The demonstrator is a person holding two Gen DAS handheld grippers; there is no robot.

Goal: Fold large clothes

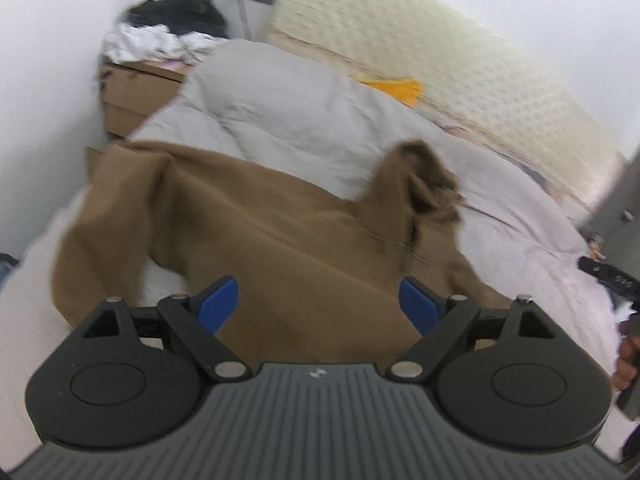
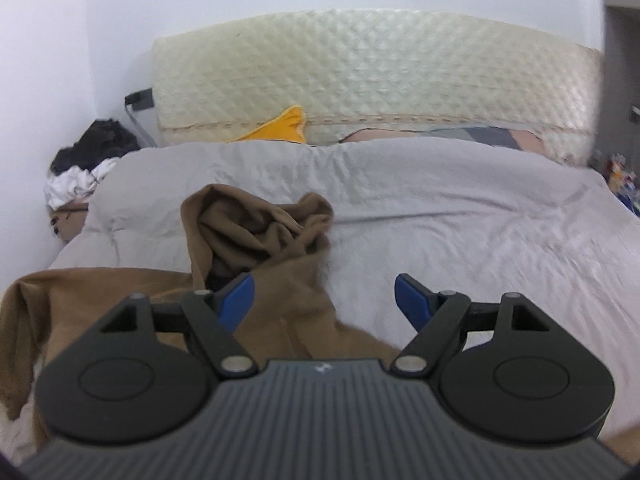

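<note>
Both the left gripper point(image 1: 318, 306) and right gripper point(image 2: 324, 300) hang with jaws spread, empty, above the rumpled brown garment point(image 1: 280, 240). It sprawls on the grey duvet point(image 2: 440, 208); a heap of clothes point(image 1: 160, 28) tops the dresser point(image 1: 132, 96) beside.

grey duvet point(image 2: 420, 200), cream headboard point(image 2: 360, 72), yellow pillow point(image 2: 286, 128)

Garment point(image 2: 256, 240) lies on the duvet point(image 2: 440, 208), headboard point(image 2: 360, 80) behind, clothes pile point(image 2: 88, 160) far left.
</note>
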